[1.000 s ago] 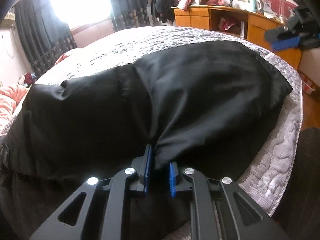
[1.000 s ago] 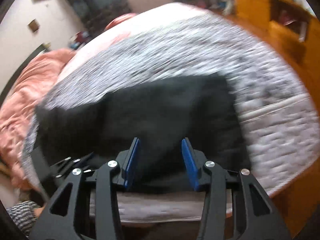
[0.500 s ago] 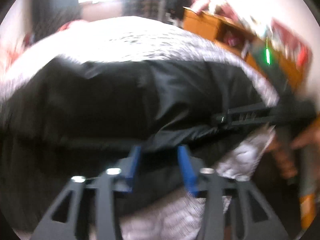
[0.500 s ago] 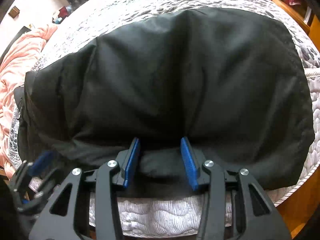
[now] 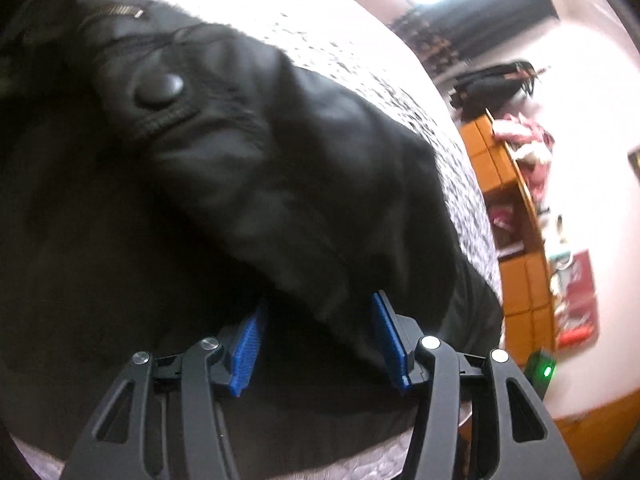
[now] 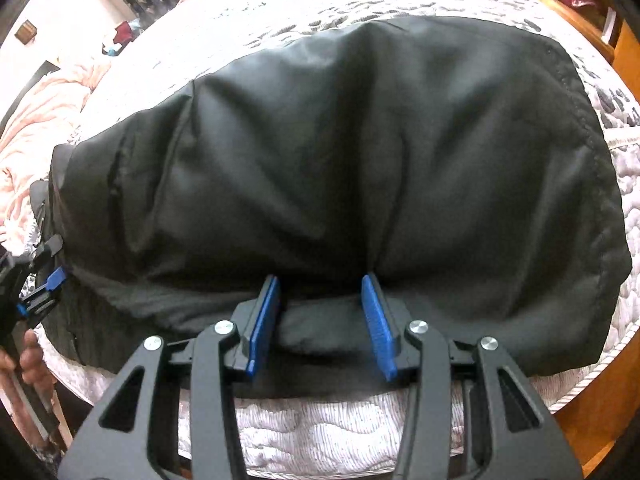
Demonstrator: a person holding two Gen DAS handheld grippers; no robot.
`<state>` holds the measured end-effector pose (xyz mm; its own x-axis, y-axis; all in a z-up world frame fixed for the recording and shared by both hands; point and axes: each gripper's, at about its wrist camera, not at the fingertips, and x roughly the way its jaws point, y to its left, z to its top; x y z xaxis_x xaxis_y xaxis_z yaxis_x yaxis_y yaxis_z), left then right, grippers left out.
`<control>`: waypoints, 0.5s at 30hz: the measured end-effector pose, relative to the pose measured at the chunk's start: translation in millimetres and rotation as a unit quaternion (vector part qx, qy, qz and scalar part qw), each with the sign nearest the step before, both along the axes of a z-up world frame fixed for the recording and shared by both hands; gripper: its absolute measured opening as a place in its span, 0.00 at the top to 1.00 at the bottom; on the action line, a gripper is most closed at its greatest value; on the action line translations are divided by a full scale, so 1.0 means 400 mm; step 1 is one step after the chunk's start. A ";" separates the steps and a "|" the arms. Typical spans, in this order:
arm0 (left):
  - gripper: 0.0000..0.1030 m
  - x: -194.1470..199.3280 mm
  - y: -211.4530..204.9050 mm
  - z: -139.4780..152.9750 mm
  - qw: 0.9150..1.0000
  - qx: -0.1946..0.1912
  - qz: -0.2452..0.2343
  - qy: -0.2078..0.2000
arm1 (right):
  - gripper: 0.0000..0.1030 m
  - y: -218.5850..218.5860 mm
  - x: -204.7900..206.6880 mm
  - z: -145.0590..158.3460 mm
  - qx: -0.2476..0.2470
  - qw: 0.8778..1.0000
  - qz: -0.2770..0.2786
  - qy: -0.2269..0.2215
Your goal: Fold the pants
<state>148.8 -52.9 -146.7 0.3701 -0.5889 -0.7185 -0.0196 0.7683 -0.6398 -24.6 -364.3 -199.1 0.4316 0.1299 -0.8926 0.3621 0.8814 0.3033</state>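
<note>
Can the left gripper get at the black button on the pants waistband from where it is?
Probably yes. The left gripper is open, and the button sits exposed on the black pants ahead of it, up-left, with only loose fabric between.

Both views close over pants (image 6: pixel 340 160) (left tilted).

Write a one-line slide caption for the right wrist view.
Right gripper, jaws open, straddles the near edge of black pants folded on a quilted bed.
</note>
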 end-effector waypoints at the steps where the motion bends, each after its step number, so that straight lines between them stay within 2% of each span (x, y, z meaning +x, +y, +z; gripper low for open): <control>1: 0.48 0.008 0.005 -0.005 1.000 -0.009 0.005 0.005 | 0.58 -0.003 -0.001 0.002 0.000 1.000 0.000 0.000; 3: 0.50 0.021 0.011 -0.018 0.999 -0.034 0.013 0.011 | 0.58 -0.012 -0.001 0.002 0.002 1.000 0.000 -0.002; 4: 0.60 0.027 0.015 -0.021 0.999 -0.044 0.019 0.015 | 0.58 -0.014 -0.001 0.002 0.002 1.000 0.000 -0.002; 7: 0.81 0.029 0.020 -0.025 0.997 -0.063 0.034 0.011 | 0.58 -0.017 -0.001 0.001 0.003 1.000 0.000 -0.002; 9: 0.89 0.020 0.017 -0.011 0.998 -0.058 0.035 -0.010 | 0.57 -0.018 -0.002 0.001 0.005 1.000 0.001 -0.002; 12: 0.92 -0.025 0.007 0.029 0.997 -0.041 0.041 -0.057 | 0.57 -0.025 -0.006 0.001 0.012 1.000 0.001 -0.002; 15: 0.92 -0.117 -0.022 0.095 0.992 0.002 0.047 -0.119 | 0.58 -0.041 -0.008 0.004 0.030 1.000 0.004 0.004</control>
